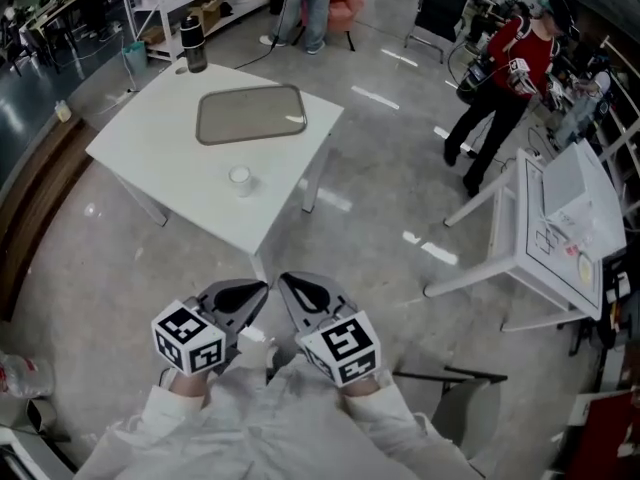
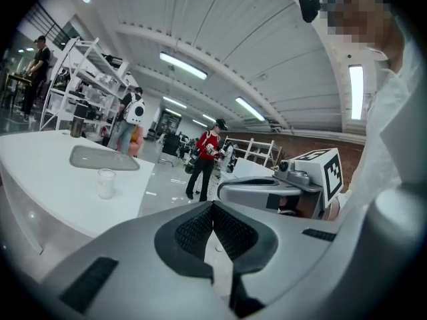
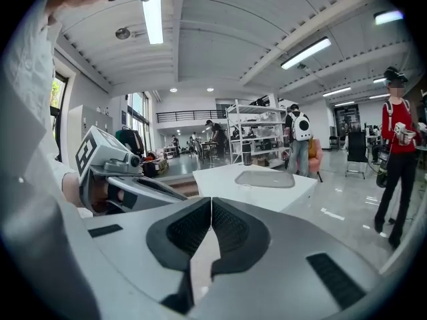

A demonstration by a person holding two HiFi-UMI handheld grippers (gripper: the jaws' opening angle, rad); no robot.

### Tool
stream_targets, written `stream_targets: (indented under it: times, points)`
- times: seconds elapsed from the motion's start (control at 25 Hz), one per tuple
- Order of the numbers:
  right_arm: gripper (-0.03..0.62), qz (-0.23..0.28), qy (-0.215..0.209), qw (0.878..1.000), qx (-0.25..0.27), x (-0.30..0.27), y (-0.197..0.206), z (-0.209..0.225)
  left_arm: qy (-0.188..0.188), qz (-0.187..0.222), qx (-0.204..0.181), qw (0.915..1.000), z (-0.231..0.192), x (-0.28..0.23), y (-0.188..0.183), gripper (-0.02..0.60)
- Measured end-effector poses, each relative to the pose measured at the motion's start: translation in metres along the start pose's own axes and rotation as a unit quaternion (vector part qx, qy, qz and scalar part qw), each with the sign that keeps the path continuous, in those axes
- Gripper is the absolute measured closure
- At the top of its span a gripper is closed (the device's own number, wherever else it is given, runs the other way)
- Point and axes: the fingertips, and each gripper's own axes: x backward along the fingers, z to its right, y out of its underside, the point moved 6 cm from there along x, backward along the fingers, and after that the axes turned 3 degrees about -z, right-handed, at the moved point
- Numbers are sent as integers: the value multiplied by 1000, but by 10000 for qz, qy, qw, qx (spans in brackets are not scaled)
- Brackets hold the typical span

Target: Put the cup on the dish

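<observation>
Head view: your left claw (image 1: pixel 258 293) and right claw (image 1: pixel 290 286) were both closed, empty, well apart from the table (image 1: pixel 140 148) bearing the cup (image 1: pixel 240 177) near the dish (image 1: pixel 250 114).

1. No letters, numbers or brand names can be read in any view.
2. Left marker cube (image 1: pixel 188 340), on the left gripper (image 1: pixel 258 290) — black-and-white square code only, no characters.
3. Right marker cube (image 1: pixel 350 346), on the right gripper (image 1: pixel 288 282) — same kind of code.
4. Sheet (image 1: pixel 553 230) on the side table (image 1: pixel 527 258): line drawing; any print is too small to read.
</observation>
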Motion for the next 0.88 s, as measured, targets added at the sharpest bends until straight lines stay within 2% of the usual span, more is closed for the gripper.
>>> stream_targets:
  times: [0.24,0.44,0.64,0.88]
  points:
    - [580,23,-21,10000,-41,-18,-1,18,-195,11,46,9998,-18,-10,0,574]
    - [582,16,-111,9999,-61,-46,-13,39,-526,79,174,9984,-54,-16,-8,574]
    - [582,121,-429,9990,-27,-79,-37,59,-632,197,9,9978,-84,-29,-31,574]
    - [582,111,-579,9982,51,-122,-62,103,-772,169,-46,9969,-124,-59,-65,574]
